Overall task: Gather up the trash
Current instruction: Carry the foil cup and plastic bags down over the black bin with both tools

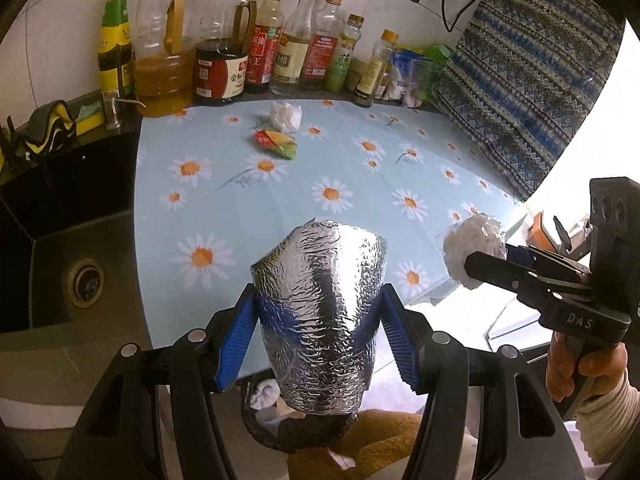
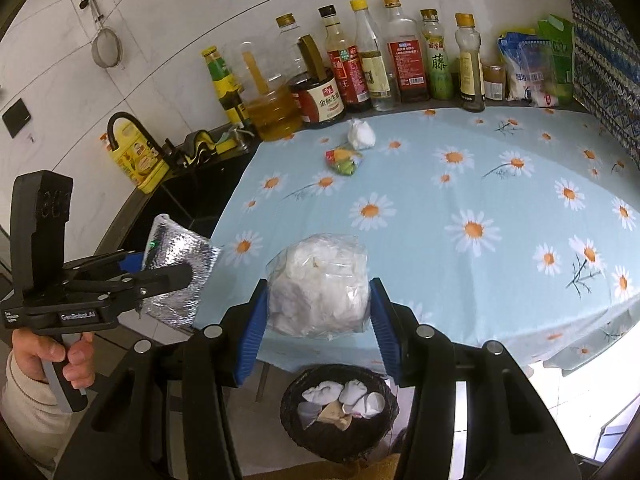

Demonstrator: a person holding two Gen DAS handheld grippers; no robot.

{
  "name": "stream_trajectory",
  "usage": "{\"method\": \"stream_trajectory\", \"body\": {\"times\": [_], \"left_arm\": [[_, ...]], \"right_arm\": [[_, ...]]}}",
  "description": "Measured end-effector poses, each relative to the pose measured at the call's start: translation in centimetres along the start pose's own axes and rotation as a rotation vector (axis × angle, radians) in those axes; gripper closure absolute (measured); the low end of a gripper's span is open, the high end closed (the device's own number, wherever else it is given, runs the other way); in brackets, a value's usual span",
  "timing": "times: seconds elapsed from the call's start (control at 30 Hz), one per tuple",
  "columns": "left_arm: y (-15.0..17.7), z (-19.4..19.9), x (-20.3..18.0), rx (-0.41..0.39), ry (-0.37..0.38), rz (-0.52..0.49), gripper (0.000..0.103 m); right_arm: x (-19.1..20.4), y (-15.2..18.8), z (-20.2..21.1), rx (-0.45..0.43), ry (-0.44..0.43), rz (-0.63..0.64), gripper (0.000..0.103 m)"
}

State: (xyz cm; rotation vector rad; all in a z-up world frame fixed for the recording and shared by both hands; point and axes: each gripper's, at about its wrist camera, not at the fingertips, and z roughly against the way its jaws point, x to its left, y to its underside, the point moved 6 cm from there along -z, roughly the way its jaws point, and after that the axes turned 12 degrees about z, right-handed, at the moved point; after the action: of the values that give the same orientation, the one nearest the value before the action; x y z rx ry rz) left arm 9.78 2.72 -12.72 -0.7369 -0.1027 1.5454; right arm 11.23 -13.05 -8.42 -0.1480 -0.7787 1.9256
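Observation:
My left gripper (image 1: 318,316) is shut on a silver foil bag (image 1: 320,320), held above a black-lined trash bin (image 1: 264,420) on the floor. My right gripper (image 2: 318,312) is shut on a clear plastic bag of white paper (image 2: 320,284), held over the table's front edge above the same bin (image 2: 340,412), which holds white scraps. Each gripper shows in the other's view: the right one (image 1: 472,268) at the right, the left one (image 2: 180,272) at the left. A crumpled white tissue (image 1: 286,116) (image 2: 361,135) and a colourful wrapper (image 1: 276,143) (image 2: 343,160) lie on the daisy tablecloth (image 1: 360,184) near the bottles.
A row of oil and sauce bottles (image 1: 224,60) (image 2: 360,68) stands along the back wall. A dark sink (image 1: 60,240) lies left of the table, with a yellow jug (image 2: 136,156) beside it. Patterned cloth (image 1: 528,80) hangs at the right. Food packets (image 2: 536,68) stand at the back right.

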Motion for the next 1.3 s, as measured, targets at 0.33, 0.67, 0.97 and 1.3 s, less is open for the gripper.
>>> {"method": "stream_trajectory", "body": {"times": [0.33,0.67,0.97,1.3], "left_arm": [[3.1,-0.7,-0.8,0.029,-0.038,0.058,0.044],[7.3,-1.6,-1.1,0.081,-0.082,0.116,0.044],[11.1,-2.5,-0.9,0.121,-0.100,0.157,0.044],[14.7,-3.8,0.5,0.156,-0.114,0.220,0.044]], "right_arm": [[-0.1,2.6,0.5,0.036,-0.065,0.009,0.053],[-0.2,6.3,0.0,0.104,-0.127,0.015,0.053],[0.4,9.6,-0.3,0.145,-0.157,0.021,0.053],[0.5,13.0,-1.6,0.207,-0.175,0.019,0.053]]}}
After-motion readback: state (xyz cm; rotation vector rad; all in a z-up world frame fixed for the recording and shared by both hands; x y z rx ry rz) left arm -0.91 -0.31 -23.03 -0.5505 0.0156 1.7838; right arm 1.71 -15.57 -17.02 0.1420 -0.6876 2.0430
